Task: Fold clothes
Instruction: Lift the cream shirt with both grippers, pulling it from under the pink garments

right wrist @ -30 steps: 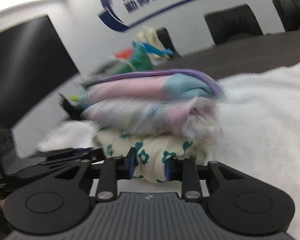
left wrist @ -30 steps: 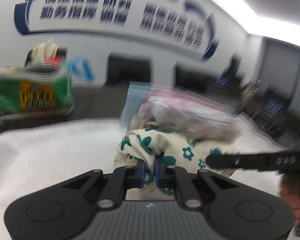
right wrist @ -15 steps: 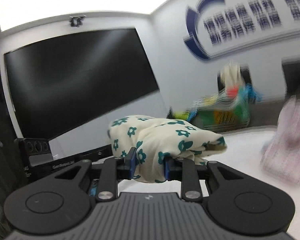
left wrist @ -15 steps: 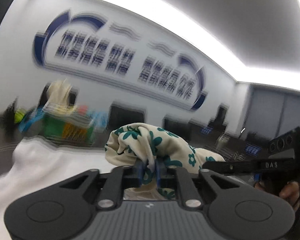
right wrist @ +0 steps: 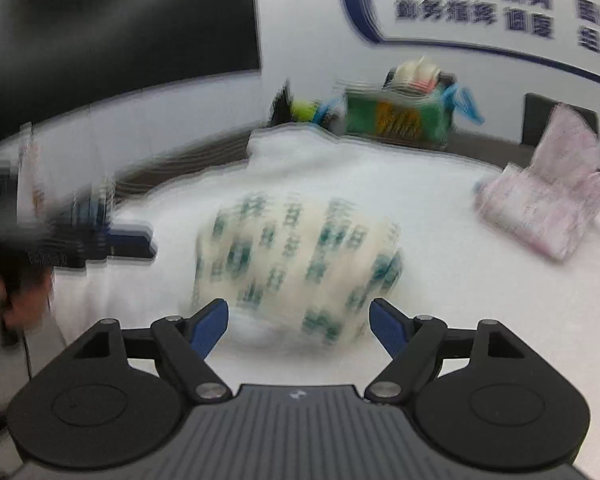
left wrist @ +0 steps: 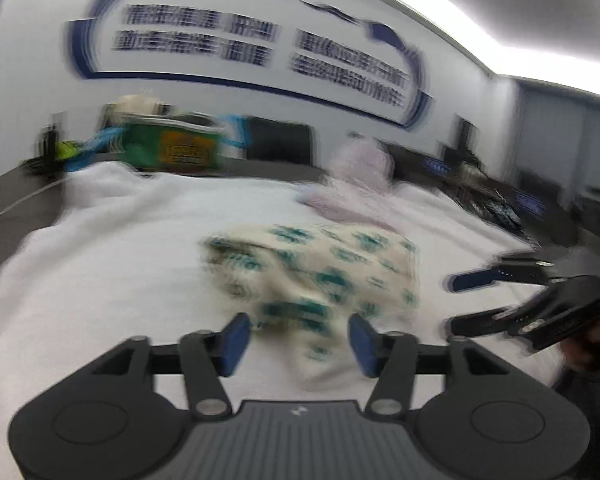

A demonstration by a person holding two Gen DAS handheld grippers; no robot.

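Both claws are hanging wide and empty, the left claw (left wrist: pixel 298 338) and right claw (right wrist: pixel 299 324) flanking the flowered garment (left wrist: pixel 316 268) lying bunched just ahead, seemingly for regripping.

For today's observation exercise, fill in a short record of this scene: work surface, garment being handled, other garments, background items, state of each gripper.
Work surface: white cloth spread over a dark table
Garment being handled: cream floral garment, lying bunched on the cloth, released
Other garments: pink garment, set further back
Background items: green box, blue wall lettering, dark screen
Left gripper: open, jaws wide, just before the floral garment
Right gripper: open, empty
Image quality: motion-blurred
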